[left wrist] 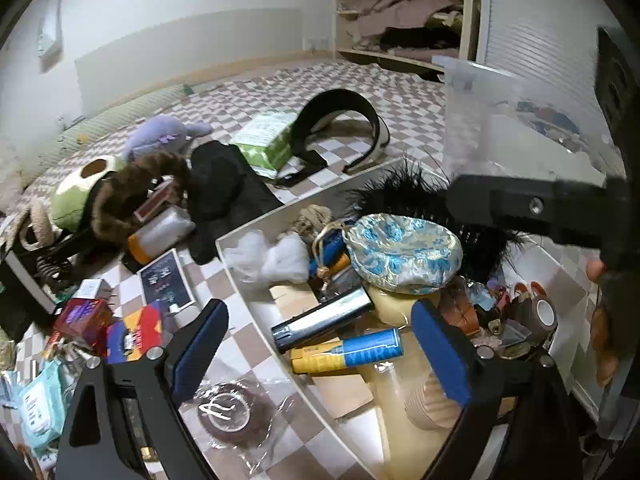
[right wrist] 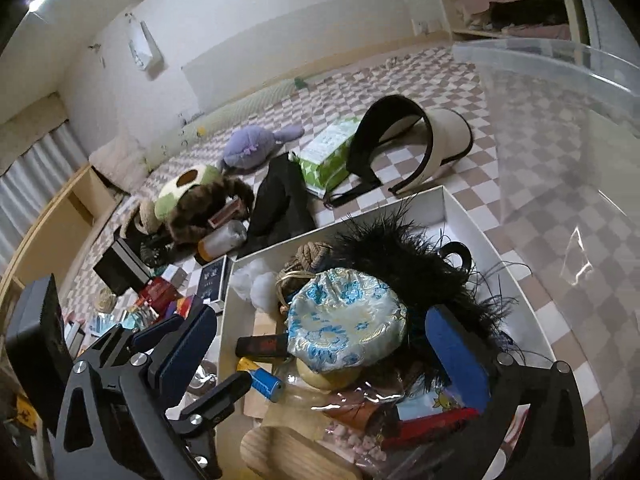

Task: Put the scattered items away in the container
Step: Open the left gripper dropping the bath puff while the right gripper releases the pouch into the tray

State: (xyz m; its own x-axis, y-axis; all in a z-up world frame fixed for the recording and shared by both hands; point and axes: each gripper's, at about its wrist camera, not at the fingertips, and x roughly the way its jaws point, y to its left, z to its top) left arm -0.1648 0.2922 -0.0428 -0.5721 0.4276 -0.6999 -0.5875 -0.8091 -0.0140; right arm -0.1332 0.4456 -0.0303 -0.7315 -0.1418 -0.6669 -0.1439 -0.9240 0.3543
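Two grippers: I hold my left gripper (left wrist: 320, 344) and my right gripper (right wrist: 332, 360) over the white rectangular box (left wrist: 256, 304), both with fingers spread and nothing between them.
Container: the box sits on the pink-and-white checked floor (left wrist: 360, 92), already heaped with a blue floral satin pouch (left wrist: 404, 252), black feathers (left wrist: 400, 196) and a blue-and-yellow tube (left wrist: 348, 352).
Scattered items: a film-wrapped roll of brown tape (left wrist: 230, 412) lies just beside the box wall, under my left gripper; a purple plush toy (left wrist: 164, 136) and a green tissue pack (left wrist: 268, 140) lie farther off.
Handling: I judge the roll light and stiff, its wrap slippery; pinch across the rim.
Risk: crinkled film may slide between pads.
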